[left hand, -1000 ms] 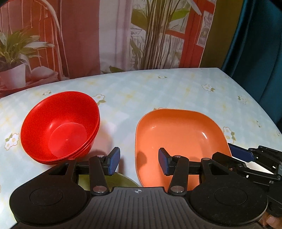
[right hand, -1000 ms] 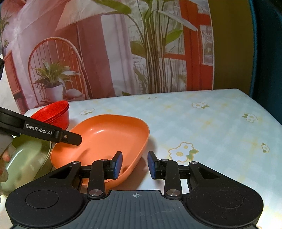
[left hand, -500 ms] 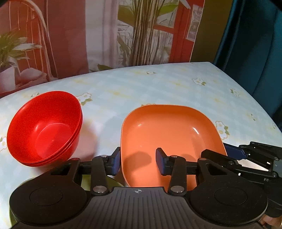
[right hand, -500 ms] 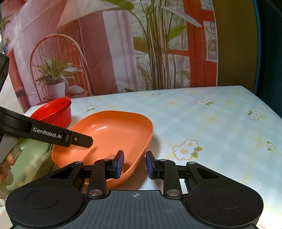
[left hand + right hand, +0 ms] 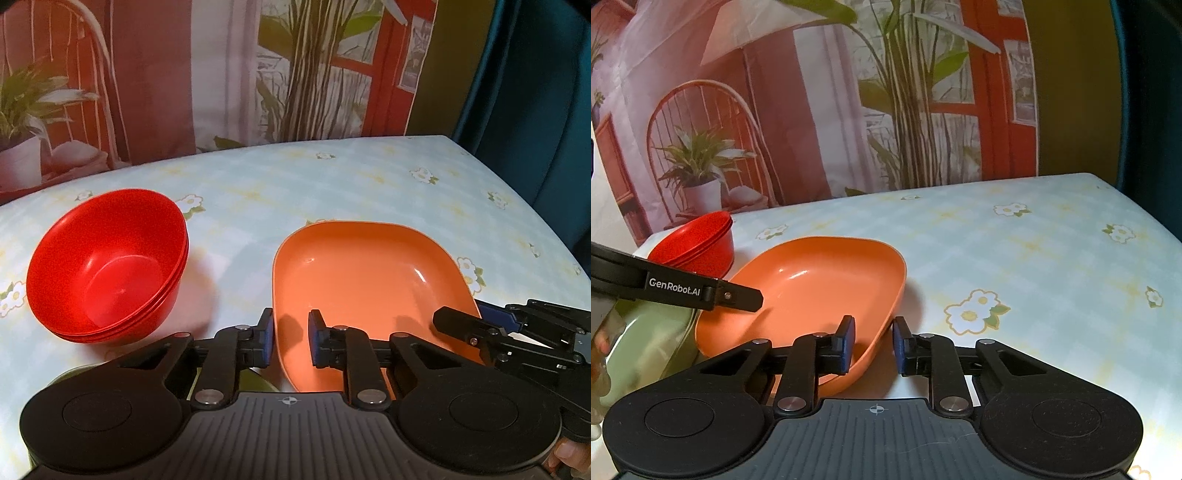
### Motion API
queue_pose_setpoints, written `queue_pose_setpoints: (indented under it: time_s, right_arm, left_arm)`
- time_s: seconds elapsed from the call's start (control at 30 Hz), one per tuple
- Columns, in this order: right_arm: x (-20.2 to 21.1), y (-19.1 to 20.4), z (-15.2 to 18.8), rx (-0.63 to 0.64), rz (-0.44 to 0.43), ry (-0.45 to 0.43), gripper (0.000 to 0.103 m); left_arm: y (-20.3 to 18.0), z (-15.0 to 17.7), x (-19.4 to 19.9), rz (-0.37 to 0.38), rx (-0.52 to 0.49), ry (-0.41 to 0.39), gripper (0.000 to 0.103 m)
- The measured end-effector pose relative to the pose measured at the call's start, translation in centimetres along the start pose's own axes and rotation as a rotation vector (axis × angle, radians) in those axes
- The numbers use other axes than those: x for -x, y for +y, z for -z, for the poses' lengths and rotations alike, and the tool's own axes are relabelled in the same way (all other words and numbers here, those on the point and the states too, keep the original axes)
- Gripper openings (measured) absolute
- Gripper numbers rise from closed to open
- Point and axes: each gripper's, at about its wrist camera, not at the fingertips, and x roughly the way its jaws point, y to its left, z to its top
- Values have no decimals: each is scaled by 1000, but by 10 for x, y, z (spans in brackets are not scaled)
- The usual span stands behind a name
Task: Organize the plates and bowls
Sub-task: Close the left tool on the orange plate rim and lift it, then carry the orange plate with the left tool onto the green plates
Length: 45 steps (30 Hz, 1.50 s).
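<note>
1. Here's the table [image 5: 332, 184] with its flowered cloth, and the orange plate [image 5: 369, 280] lies flat on it, right in front of both tools.
2. The left gripper [image 5: 290, 341] straddles the plate's near-left rim, one finger outside, one over the dish. The fingers are spread with a gap between them, gripping nothing yet.
3. Over to the right gripper [image 5: 870, 341]: same story on the other side. Its fingers bracket the plate's near-right rim [image 5: 882, 328], parted, not pinching as far as this view shows.
4. The red bowls [image 5: 107, 266] are already nested in a stack, standing apart from the plate on the left.
5. A green dish [image 5: 650, 347] sits low at the near-left, just beside the plate and partly hidden under the left tool; its outline is blurred.
6. My read: the bowls are sorted, and the plate is the step in hand, with both tools lined up on its edges.
7. The next move calls for closing each pair of fingers on the thin rim, then lifting level. The likely goal is stacking it with the green dish, though that's a guess.
8. The risk: a smooth, sloping rim could slip if one side closes first.
</note>
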Motion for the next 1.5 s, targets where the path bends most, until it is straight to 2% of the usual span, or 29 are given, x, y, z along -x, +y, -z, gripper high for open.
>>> queue_pose_setpoints:
  time_s: [0.3,0.53,0.93,1.1,1.27,1.5]
  right_arm:
    - [5,-11,-1,-74,43,-25,9]
    - [15,-10,-6,-71,57,-52,9]
    - [44,19,-23,-9,23,-90,9]
    - [55,35,-28,24,6,-100,9]
    - [62,57,-28,54,-19,-104,9]
    - [66,88,-23,91,-65,-62,9]
  left_arm:
    - [-11,-1,17,12,-38,-66,20]
    - [-13,-2,35,15,-27,-102,20]
    - [0,7,81,11,2,-181,20]
    - [9,18,103,5,38,-213,20]
    - [25,29,124,-2,135,-256,20]
    - [45,49,148,-17,192,-278,18]
